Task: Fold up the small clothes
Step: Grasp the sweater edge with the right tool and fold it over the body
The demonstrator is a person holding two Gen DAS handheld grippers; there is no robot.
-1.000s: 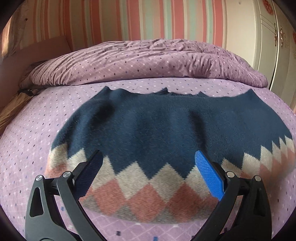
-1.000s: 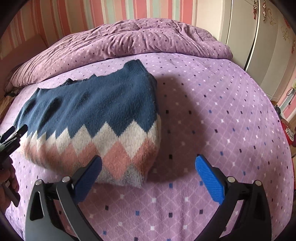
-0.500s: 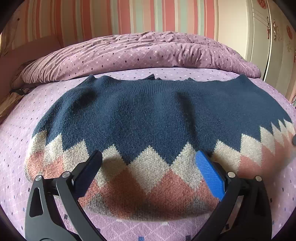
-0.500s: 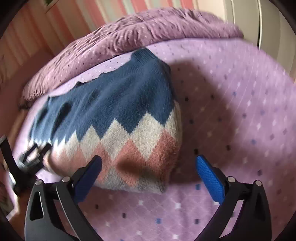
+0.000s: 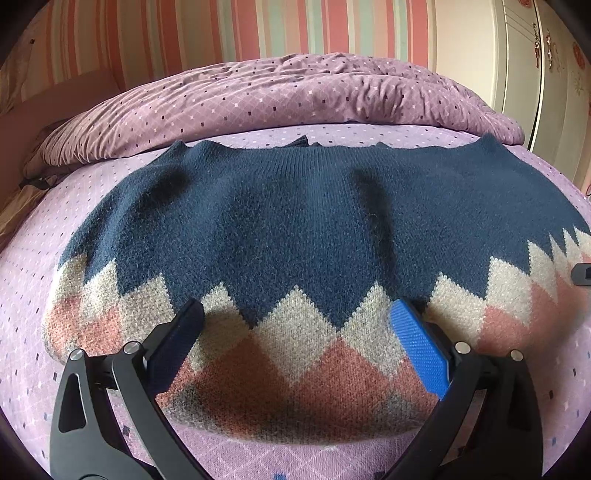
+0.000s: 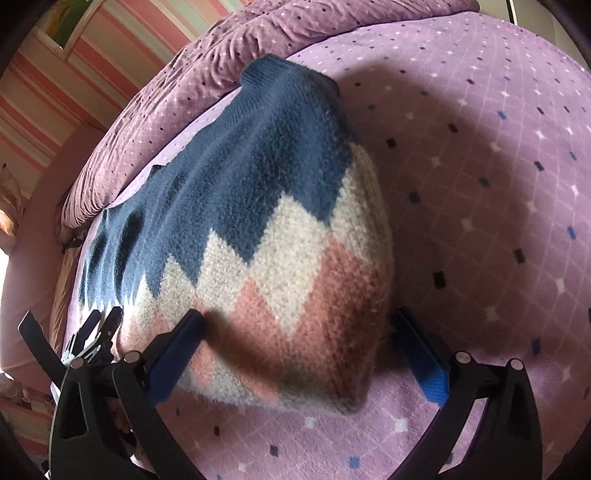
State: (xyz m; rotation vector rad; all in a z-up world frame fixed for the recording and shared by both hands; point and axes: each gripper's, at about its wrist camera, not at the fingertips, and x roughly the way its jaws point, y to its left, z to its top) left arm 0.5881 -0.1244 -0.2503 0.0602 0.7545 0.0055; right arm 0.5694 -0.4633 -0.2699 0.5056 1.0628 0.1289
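A folded knit sweater (image 5: 295, 229), navy with a beige and salmon diamond band along its near edge, lies flat on the purple bed. My left gripper (image 5: 295, 332) is open, its fingers straddling the middle of the sweater's near edge just above the knit. My right gripper (image 6: 295, 339) is open around the sweater's (image 6: 258, 221) near right corner, one finger over the patterned band, the other over the bedspread beside it. The left gripper (image 6: 92, 339) shows at the left edge of the right wrist view.
The sweater rests on a purple dotted bedspread (image 6: 498, 184). A bunched purple duvet (image 5: 277, 96) lies along the far side against a striped wall (image 5: 258, 29). A white wardrobe (image 5: 535, 74) stands at the right.
Both grippers have moved in closer to the sweater. The right one swung left and now straddles its right corner. Both stayed open.
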